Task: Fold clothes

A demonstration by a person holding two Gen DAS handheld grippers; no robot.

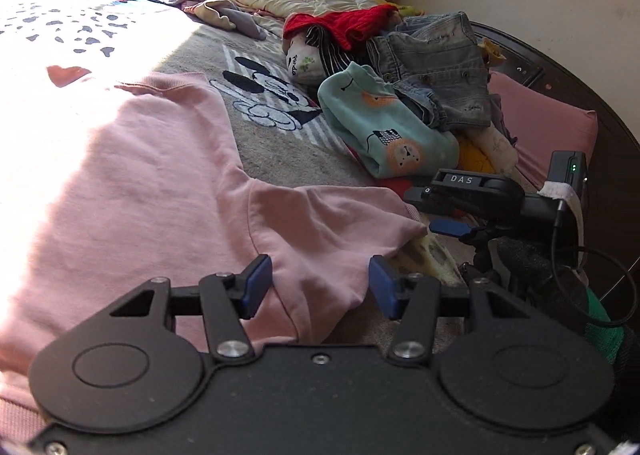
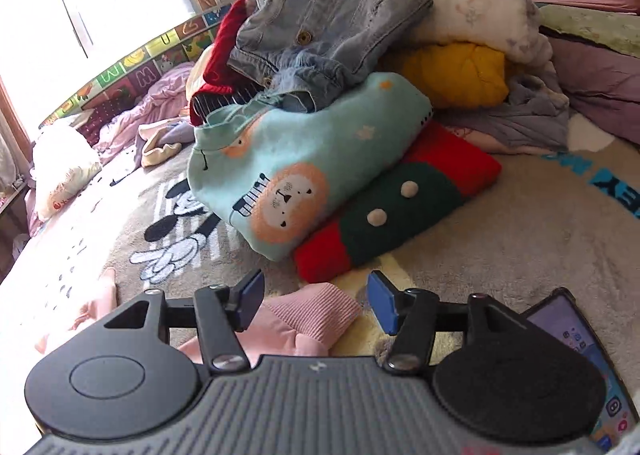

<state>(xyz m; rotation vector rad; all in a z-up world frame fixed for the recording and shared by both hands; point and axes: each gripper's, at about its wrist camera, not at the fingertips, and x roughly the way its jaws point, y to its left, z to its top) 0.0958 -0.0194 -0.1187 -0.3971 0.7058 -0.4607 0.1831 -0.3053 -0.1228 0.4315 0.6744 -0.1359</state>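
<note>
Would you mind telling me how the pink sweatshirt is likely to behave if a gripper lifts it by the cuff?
The pink sweatshirt would probably flop and drape: it lies creased and folded on the blanket. The ribbed cuff looks thick, so it should grip without slipping. It seems light, though the sleeve would likely drag the body along.
</note>
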